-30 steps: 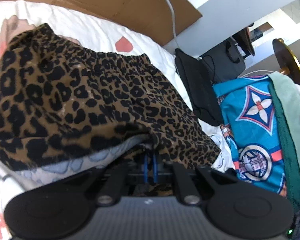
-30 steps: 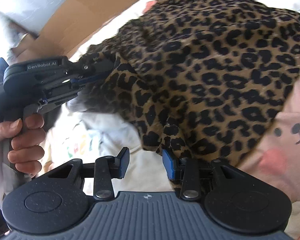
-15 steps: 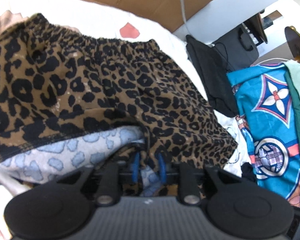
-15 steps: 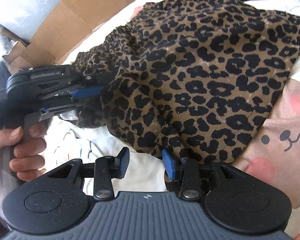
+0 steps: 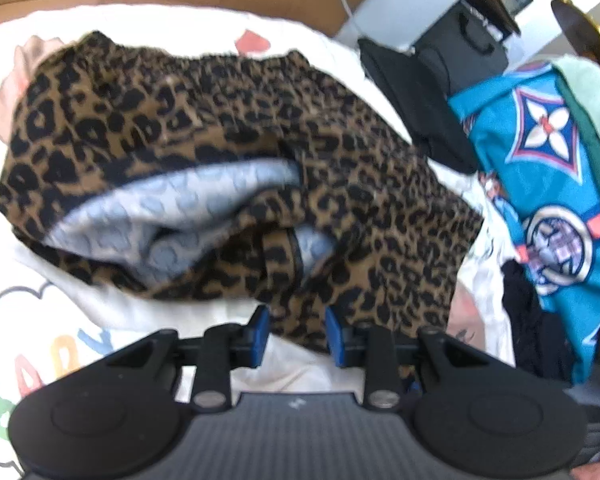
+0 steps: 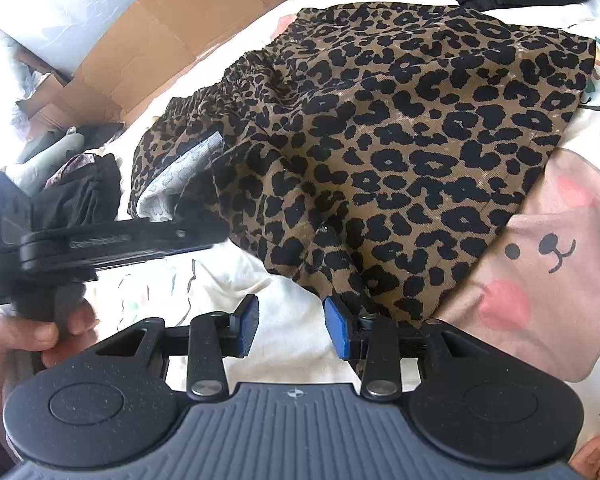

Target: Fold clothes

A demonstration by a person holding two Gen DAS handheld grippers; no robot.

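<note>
Opening left gripper (image 5: 296, 334) over leopard garment (image 5: 228, 152) hem; right gripper (image 6: 291, 330) fingers apart, empty, bare sheet (image 6: 300, 336) between.

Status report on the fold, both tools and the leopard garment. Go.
Left tool opening, leopard garment hem between its pads. Right tool open, nothing between pads. Garment bunched on white sheet, grey lining showing. Nothing in the way.

Skirt (image 6: 400, 140) on bedsheet (image 6: 300, 320)
</note>
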